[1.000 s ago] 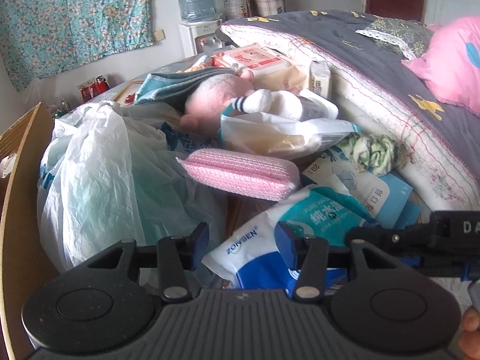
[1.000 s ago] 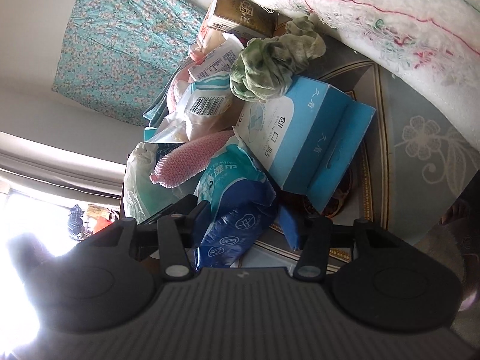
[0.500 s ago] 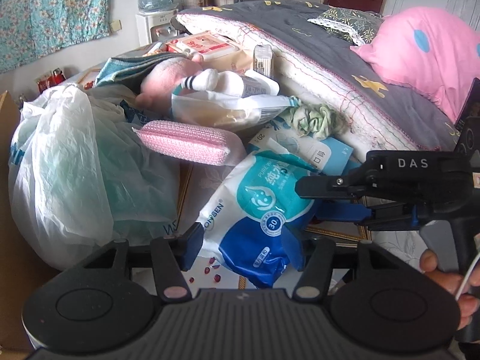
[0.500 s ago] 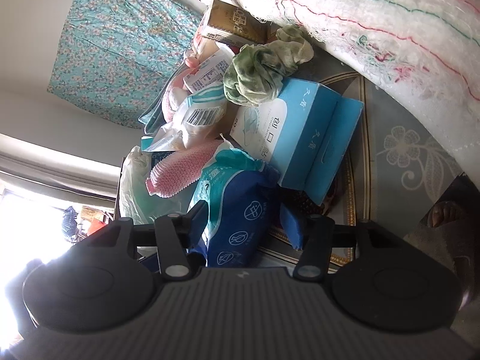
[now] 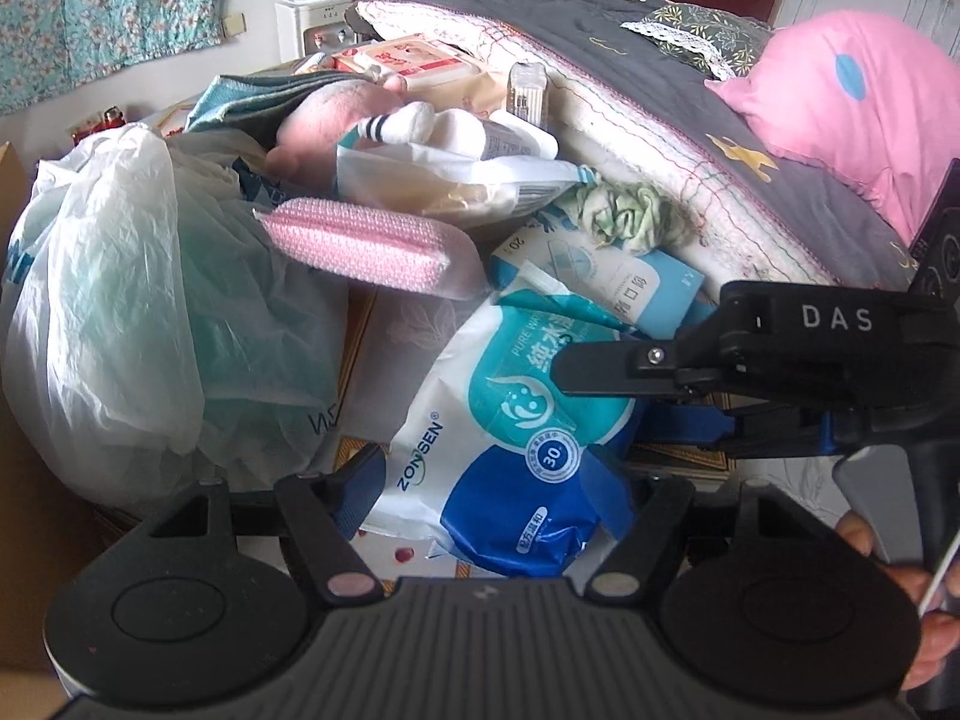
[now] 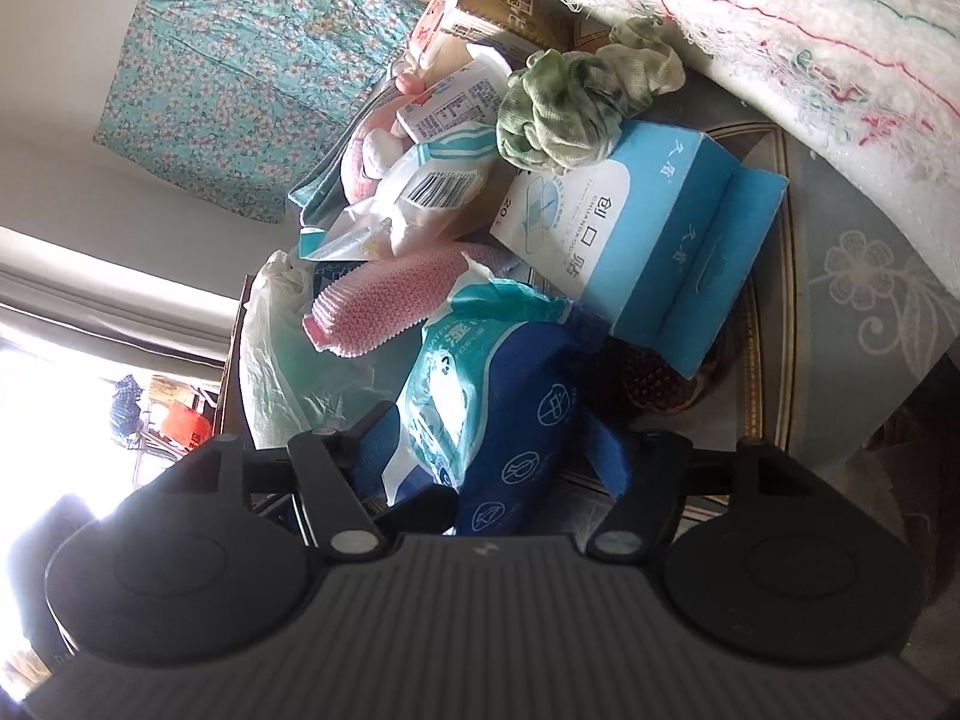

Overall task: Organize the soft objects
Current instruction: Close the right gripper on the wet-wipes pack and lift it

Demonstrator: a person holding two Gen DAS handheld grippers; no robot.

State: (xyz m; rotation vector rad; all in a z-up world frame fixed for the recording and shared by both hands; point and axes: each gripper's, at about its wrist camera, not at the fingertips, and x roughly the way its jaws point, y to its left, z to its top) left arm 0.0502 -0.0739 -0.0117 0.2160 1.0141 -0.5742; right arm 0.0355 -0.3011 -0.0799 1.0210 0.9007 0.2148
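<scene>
A blue, teal and white pack of wet wipes (image 5: 516, 420) lies on the patterned table among other soft things. My left gripper (image 5: 483, 492) straddles its near end; the jaws are opening, with the pack between them and a small gap at the left pad. My right gripper (image 5: 600, 396) reaches in from the right across the same pack (image 6: 498, 396). In its own view the right gripper (image 6: 492, 450) also has the pack between its jaws, which are opening. Behind the pack lie a pink mesh sponge (image 5: 366, 240), a crumpled green cloth (image 5: 624, 216) and a pink plush toy (image 5: 336, 126).
A light blue plaster box (image 6: 648, 228) leans against the wipes on the far side. A bulging white plastic bag (image 5: 120, 300) fills the left. The bed's quilt edge (image 5: 690, 138) and a pink pillow (image 5: 840, 96) border the right. A hand (image 5: 918, 588) holds the right gripper's handle.
My left gripper has tipped down and come forward, so the wipes pack now sits between its wider jaws. The right gripper's jaws have also widened around the pack.
</scene>
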